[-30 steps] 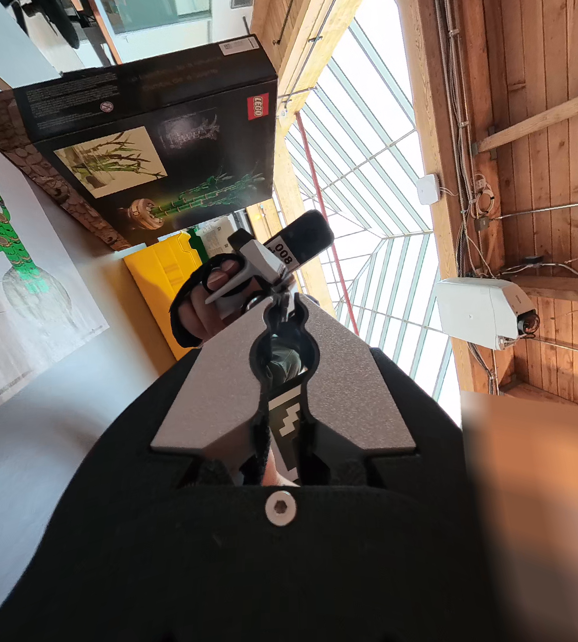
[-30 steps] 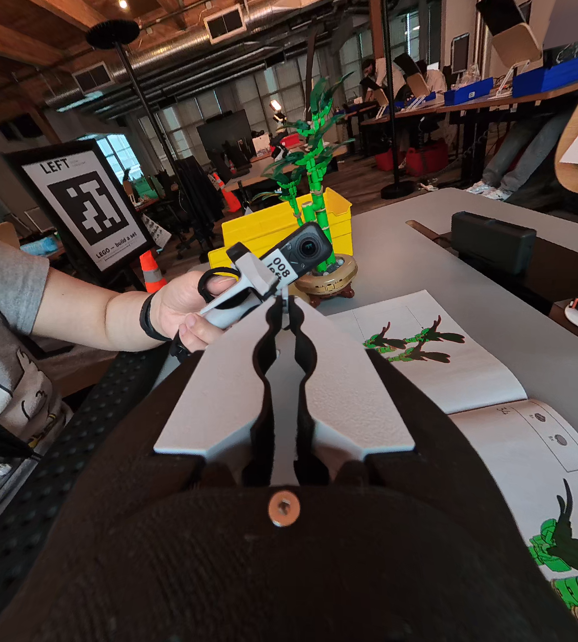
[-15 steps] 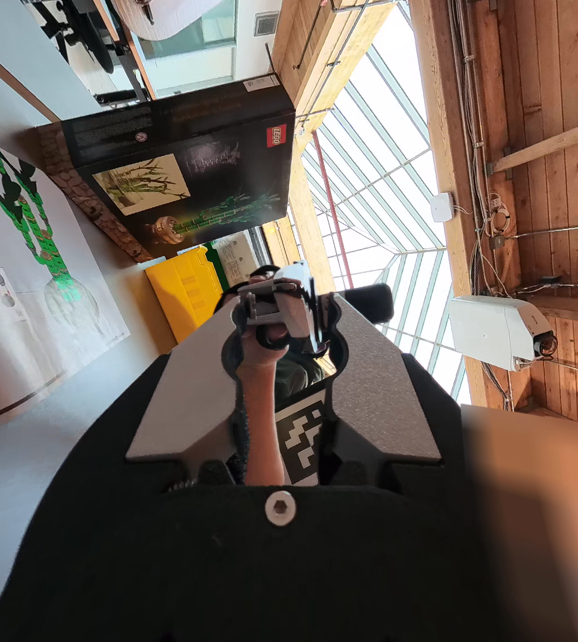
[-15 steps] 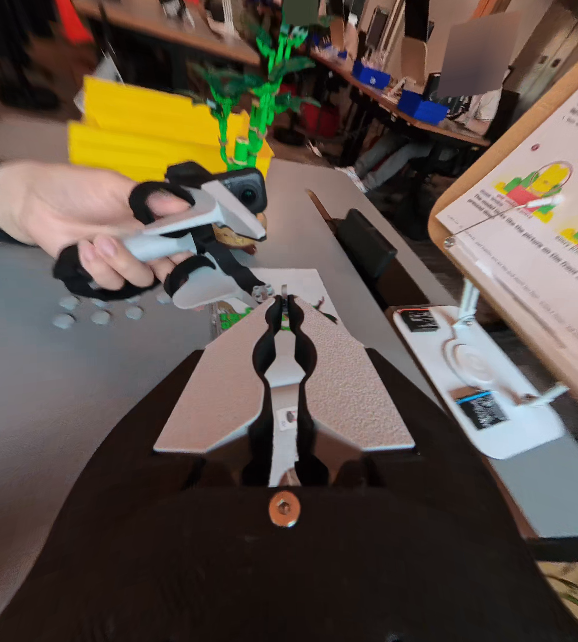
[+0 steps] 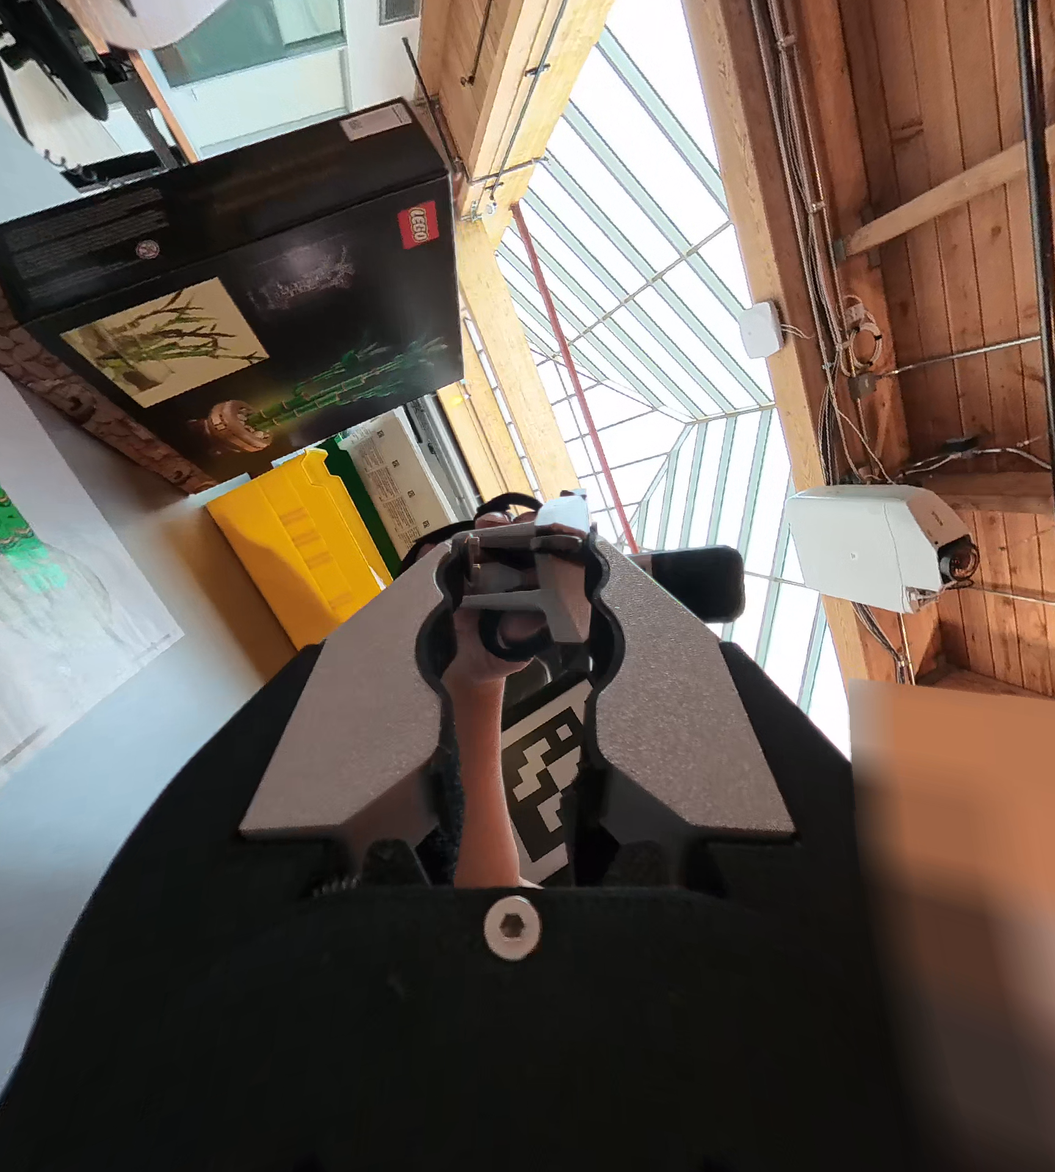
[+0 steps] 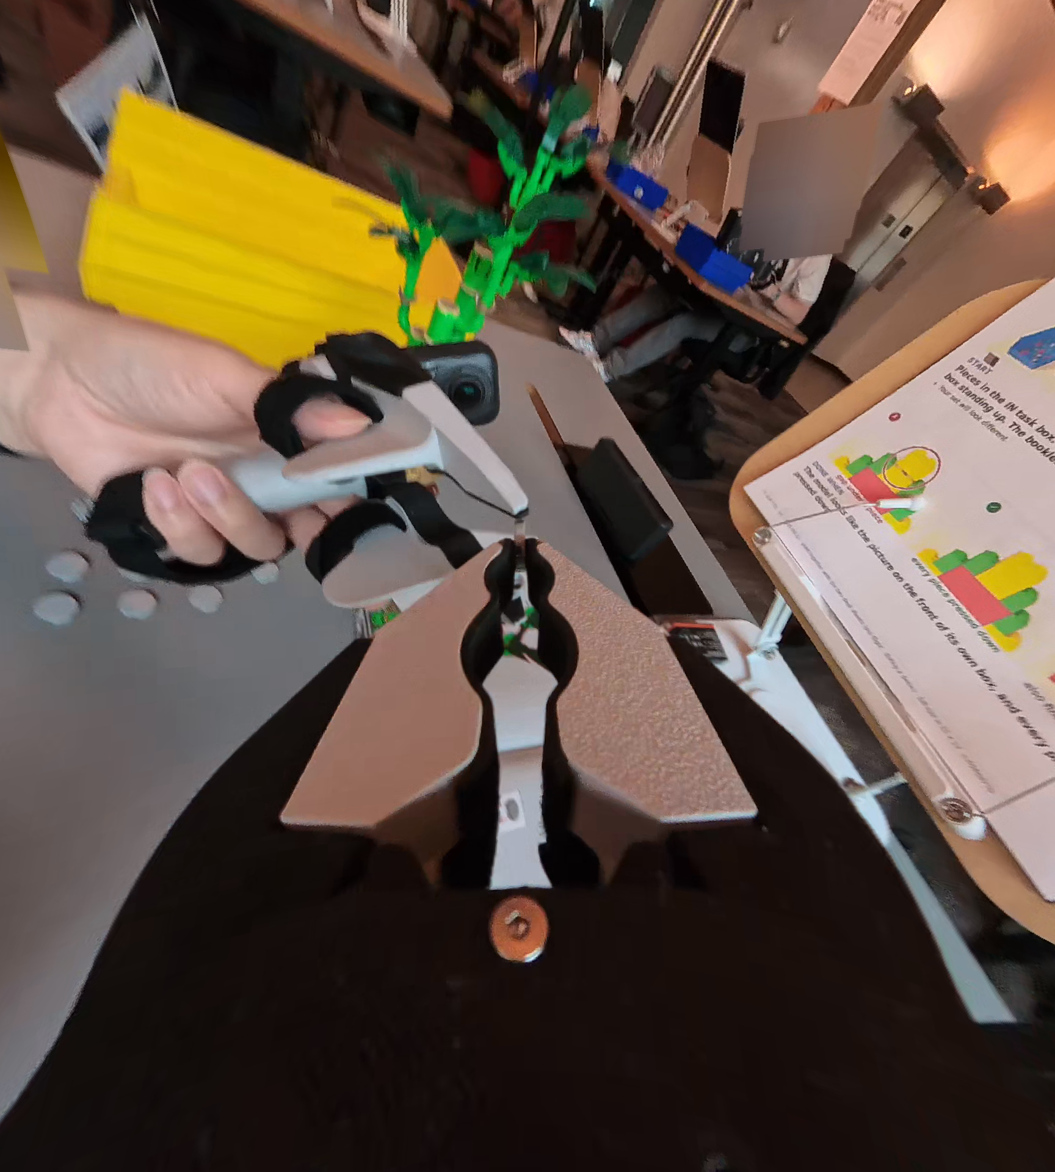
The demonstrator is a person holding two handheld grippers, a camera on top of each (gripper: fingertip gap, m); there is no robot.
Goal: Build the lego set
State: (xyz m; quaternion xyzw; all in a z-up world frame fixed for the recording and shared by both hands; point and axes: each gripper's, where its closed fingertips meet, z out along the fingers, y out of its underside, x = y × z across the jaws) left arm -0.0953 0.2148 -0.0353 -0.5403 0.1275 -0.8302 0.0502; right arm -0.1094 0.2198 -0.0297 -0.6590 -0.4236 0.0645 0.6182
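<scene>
Above the grey table (image 6: 132, 729), the right gripper (image 6: 515, 552) has its jaws almost pressed together; whether they pinch a piece I cannot tell. The left gripper (image 5: 515, 571) is spread. Any hand-over probably wants slow, aligned tips. One bamboo model (image 6: 487, 253) stands before one yellow bin (image 6: 227, 253), and about five grey round pieces (image 6: 135, 602) lie loose.

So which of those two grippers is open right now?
The left gripper: its fingers stand wide apart, with a clear gap between them. The right gripper has its tips pressed together.
</scene>
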